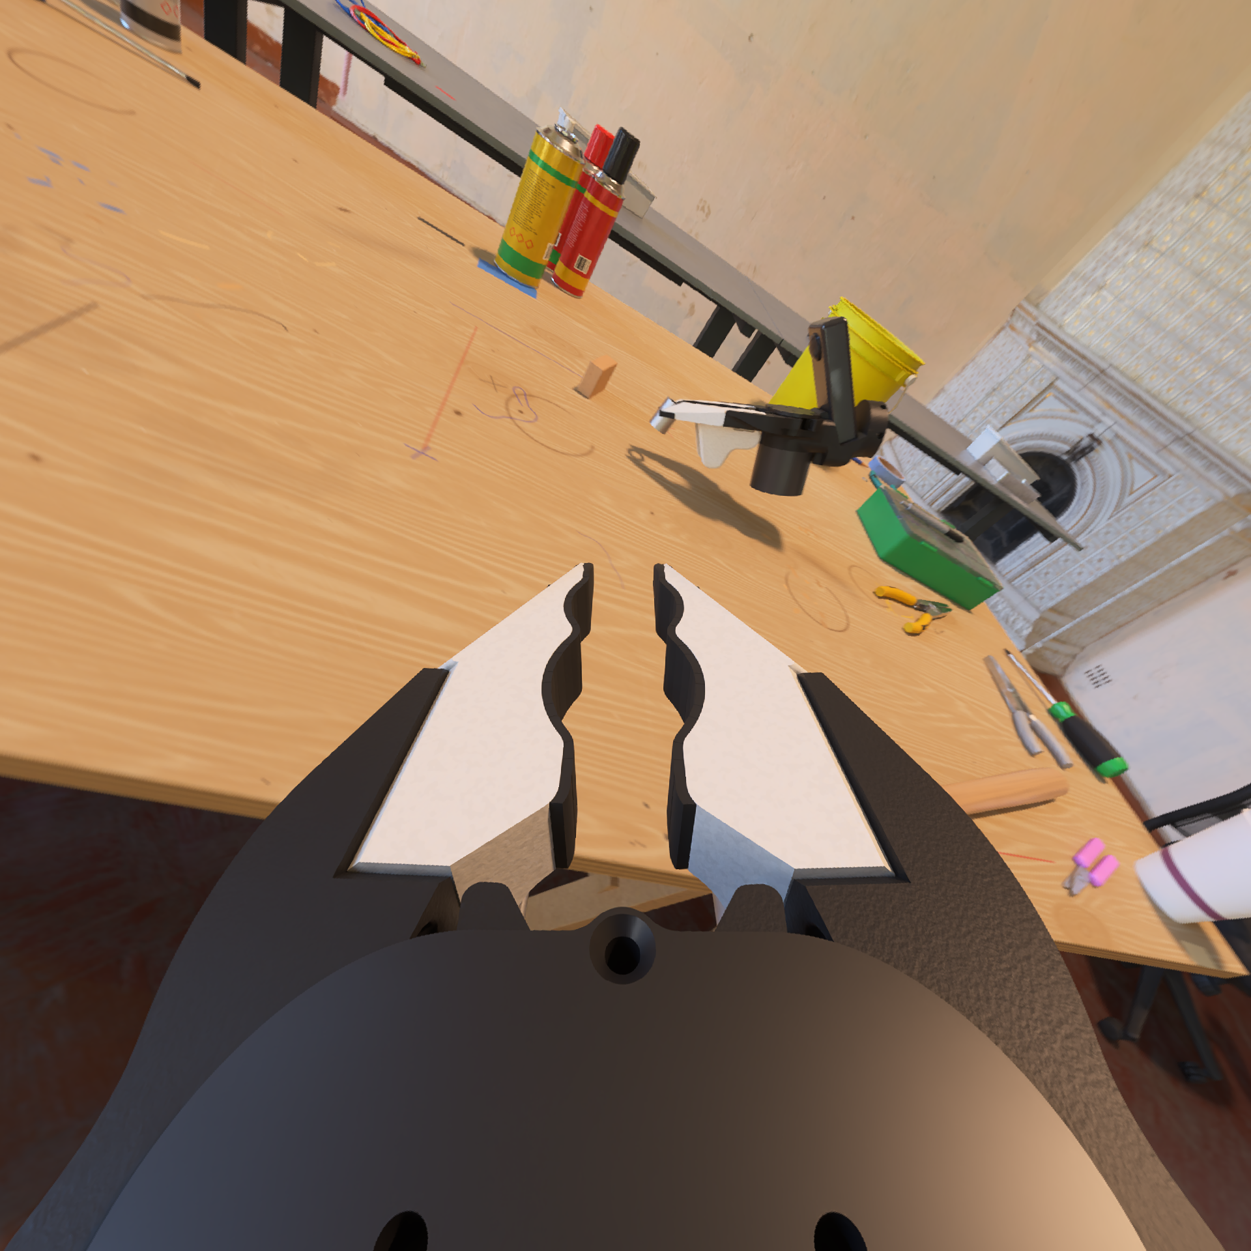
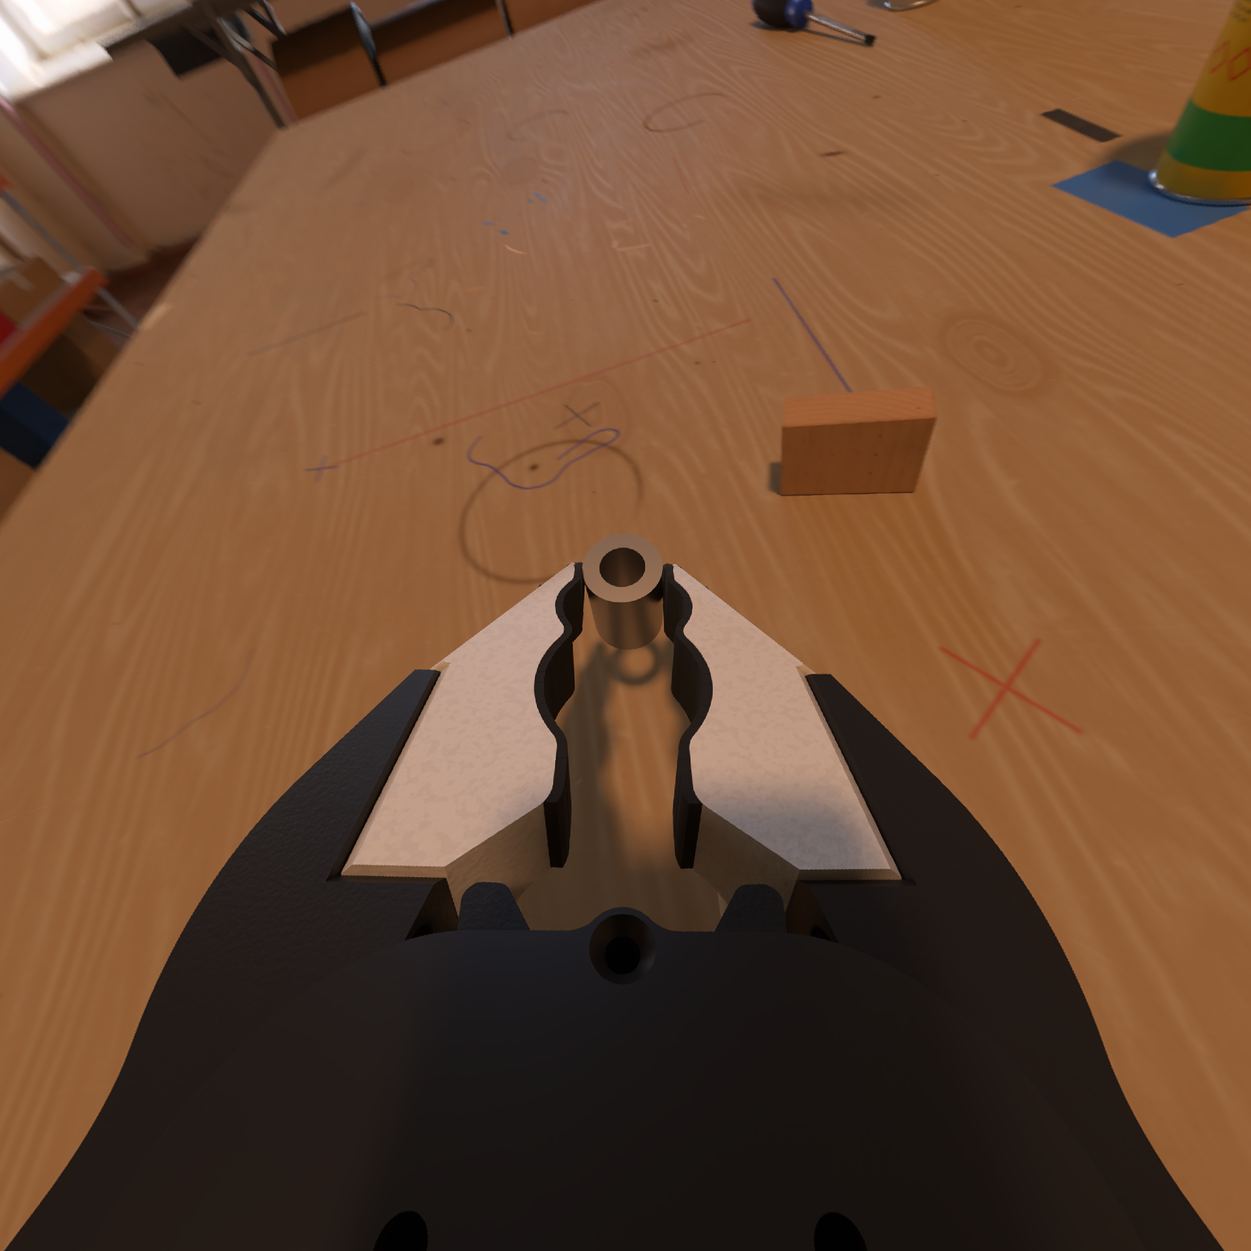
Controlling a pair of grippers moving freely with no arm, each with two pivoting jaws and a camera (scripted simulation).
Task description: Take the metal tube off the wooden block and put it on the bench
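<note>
A pale wooden table, scribbled with pen marks, is seen. A wooden block is stood near its middle. At 12 o'clock of the block, two spray cans are set on a blue patch. Toward 4 o'clock, a green box, yellow-handled pliers and a green-handled screwdriver are laid.

The left wrist view sits at the table edge, tilted, looking far across it; the right wrist view hovers close above the top, facing along it. Both share the wooden block and yellow spray can
</note>
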